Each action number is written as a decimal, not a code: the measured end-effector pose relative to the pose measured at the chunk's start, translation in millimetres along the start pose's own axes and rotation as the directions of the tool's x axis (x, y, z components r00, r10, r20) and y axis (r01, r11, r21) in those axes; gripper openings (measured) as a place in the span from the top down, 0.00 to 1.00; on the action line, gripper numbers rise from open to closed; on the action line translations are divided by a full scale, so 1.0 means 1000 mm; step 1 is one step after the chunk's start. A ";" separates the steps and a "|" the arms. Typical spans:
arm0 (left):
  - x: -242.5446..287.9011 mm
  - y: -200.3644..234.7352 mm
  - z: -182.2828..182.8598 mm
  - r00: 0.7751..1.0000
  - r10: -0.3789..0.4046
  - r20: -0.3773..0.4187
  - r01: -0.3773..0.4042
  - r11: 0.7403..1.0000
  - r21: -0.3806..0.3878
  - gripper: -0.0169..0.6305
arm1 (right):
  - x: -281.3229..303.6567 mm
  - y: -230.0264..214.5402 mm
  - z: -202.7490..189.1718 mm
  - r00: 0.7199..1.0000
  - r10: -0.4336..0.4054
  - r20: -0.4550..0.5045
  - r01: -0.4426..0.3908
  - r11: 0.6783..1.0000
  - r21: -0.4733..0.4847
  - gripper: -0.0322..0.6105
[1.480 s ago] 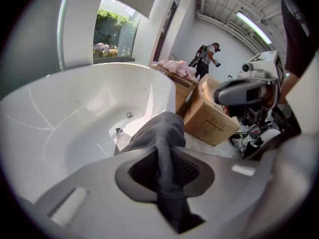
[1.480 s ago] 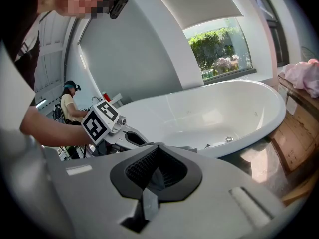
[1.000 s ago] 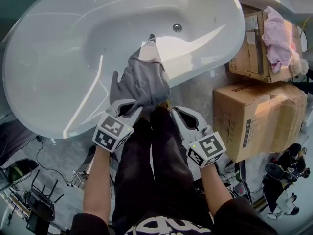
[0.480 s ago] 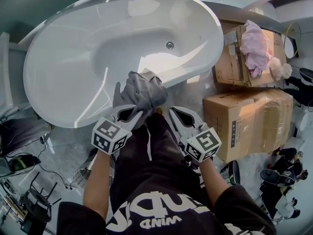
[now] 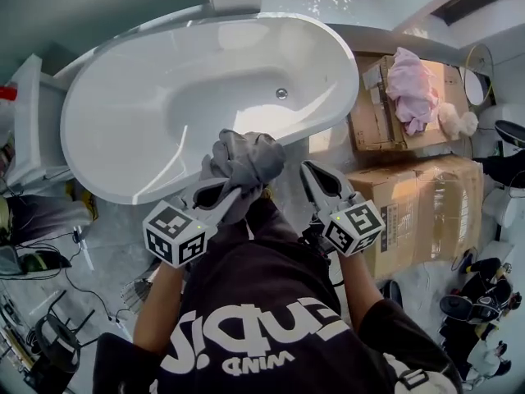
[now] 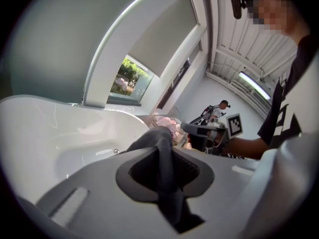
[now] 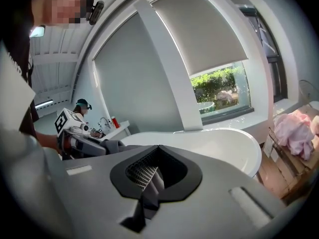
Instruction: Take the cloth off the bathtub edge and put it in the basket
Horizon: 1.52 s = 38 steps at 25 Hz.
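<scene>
A cardboard box (image 5: 369,128) carries a heap of pink fabric (image 5: 413,89), and a second, larger cardboard box (image 5: 426,212) stands just beside it on the floor. Past that larger one, low at the right, lie what look like dark shoes (image 5: 464,306), too small to tell for sure. Behind, a grey blind (image 7: 199,29) hangs partway down over a window (image 7: 219,87) that shows green trees outside.
</scene>
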<state>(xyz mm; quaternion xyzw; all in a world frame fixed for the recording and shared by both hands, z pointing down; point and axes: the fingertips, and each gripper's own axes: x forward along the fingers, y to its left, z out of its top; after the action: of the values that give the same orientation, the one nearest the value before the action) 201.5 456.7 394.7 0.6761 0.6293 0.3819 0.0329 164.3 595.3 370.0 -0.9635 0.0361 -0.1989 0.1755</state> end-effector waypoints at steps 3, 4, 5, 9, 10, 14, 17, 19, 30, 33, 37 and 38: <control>-0.003 -0.010 0.005 0.999 0.016 0.040 -0.015 1.000 -0.016 0.90 | -0.004 -0.004 0.011 1.000 0.026 0.017 -0.026 0.999 -0.021 0.94; -0.004 -0.012 0.006 0.998 0.026 0.053 -0.025 0.999 -0.023 0.90 | -0.003 -0.003 0.015 0.999 0.040 0.020 -0.039 0.999 -0.031 0.94; -0.007 -0.013 0.006 0.997 0.037 0.068 -0.035 0.999 -0.030 0.90 | -0.003 -0.001 0.018 0.998 0.056 0.023 -0.055 0.998 -0.041 0.94; -0.023 -0.017 0.005 0.987 0.081 0.139 -0.075 0.996 -0.050 0.90 | 0.008 0.012 0.023 0.991 0.132 0.013 -0.130 0.987 -0.091 0.94; -0.028 -0.017 0.002 0.983 0.095 0.157 -0.087 0.994 -0.058 0.90 | 0.012 0.016 0.024 0.988 0.155 0.008 -0.153 0.983 -0.106 0.94; -0.053 -0.016 -0.013 0.962 0.163 0.221 -0.142 0.984 -0.112 0.90 | 0.025 0.039 0.021 0.969 0.246 -0.018 -0.246 0.957 -0.151 0.94; -0.074 -0.013 -0.022 0.938 0.227 0.262 -0.194 0.970 -0.148 0.90 | 0.037 0.060 0.020 0.949 0.312 -0.045 -0.315 0.932 -0.178 0.94; -0.089 -0.013 -0.031 0.918 0.275 0.287 -0.229 0.956 -0.184 0.90 | 0.047 0.076 0.016 0.930 0.361 -0.072 -0.368 0.910 -0.191 0.94; -0.185 -0.030 -0.098 0.721 0.551 0.420 -0.398 0.826 -0.399 0.90 | 0.088 0.189 -0.014 0.767 0.606 -0.212 -0.642 0.721 -0.261 0.94; -0.224 -0.040 -0.114 0.645 0.617 0.451 -0.432 0.781 -0.451 0.90 | 0.090 0.235 -0.022 0.711 0.660 -0.245 -0.703 0.658 -0.268 0.94; -0.271 -0.057 -0.137 0.543 0.694 0.473 -0.474 0.718 -0.510 0.90 | 0.088 0.298 -0.036 0.624 0.721 -0.301 -0.781 0.561 -0.276 0.94; -0.283 -0.062 -0.145 0.514 0.711 0.479 -0.480 0.702 -0.527 0.90 | 0.089 0.315 -0.042 0.599 0.737 -0.315 -0.800 0.533 -0.274 0.94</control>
<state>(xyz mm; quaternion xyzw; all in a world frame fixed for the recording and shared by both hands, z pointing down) 93.5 158.6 330.1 0.9244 0.2267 0.2067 0.2265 229.2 274.9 327.7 -0.8429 0.5095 -0.1664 0.0469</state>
